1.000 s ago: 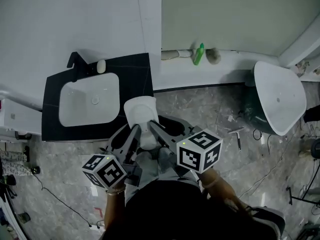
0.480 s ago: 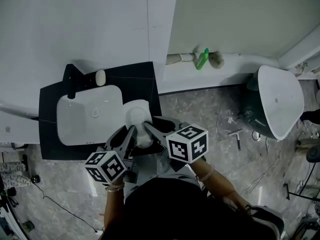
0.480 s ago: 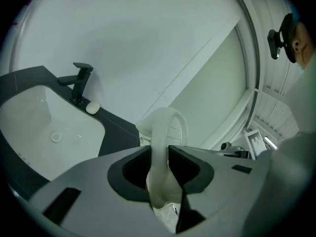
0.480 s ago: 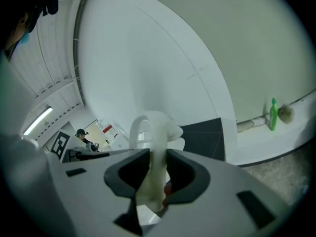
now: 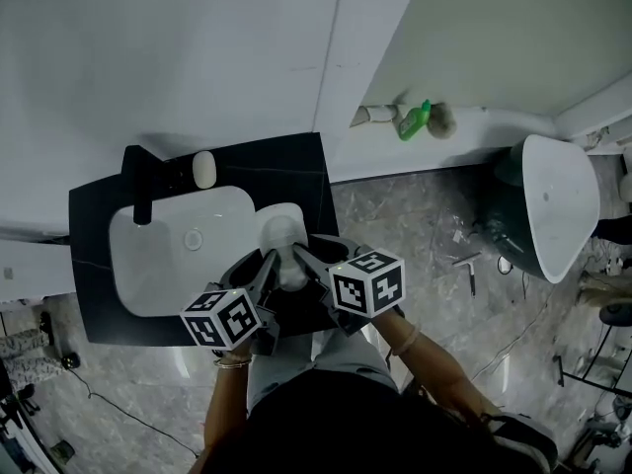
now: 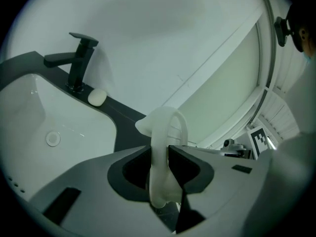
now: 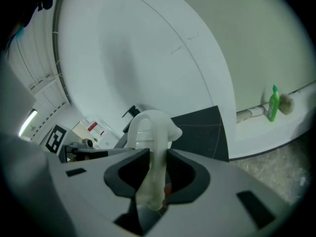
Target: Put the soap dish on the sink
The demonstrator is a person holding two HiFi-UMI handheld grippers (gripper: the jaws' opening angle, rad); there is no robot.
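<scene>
A white soap dish (image 5: 279, 237) is held between both grippers over the right part of the dark sink counter (image 5: 301, 171). My left gripper (image 5: 269, 260) is shut on its rim, seen edge-on as the dish (image 6: 163, 147) in the left gripper view. My right gripper (image 5: 296, 257) is shut on the other side of the dish (image 7: 153, 152). The white basin (image 5: 168, 255) lies left of the dish. A black tap (image 5: 141, 191) stands behind the basin, with a pale bar of soap (image 5: 203, 169) on the counter beside it.
A white wall runs behind the counter. A green bottle (image 5: 416, 122) lies on a ledge at the back right. A second white basin (image 5: 558, 205) leans on the grey marble floor at the right, with small tools (image 5: 466, 265) near it.
Both grippers carried the soap dish forward and down, from over the counter's front right corner to over its top beside the basin. The grip is unchanged.
</scene>
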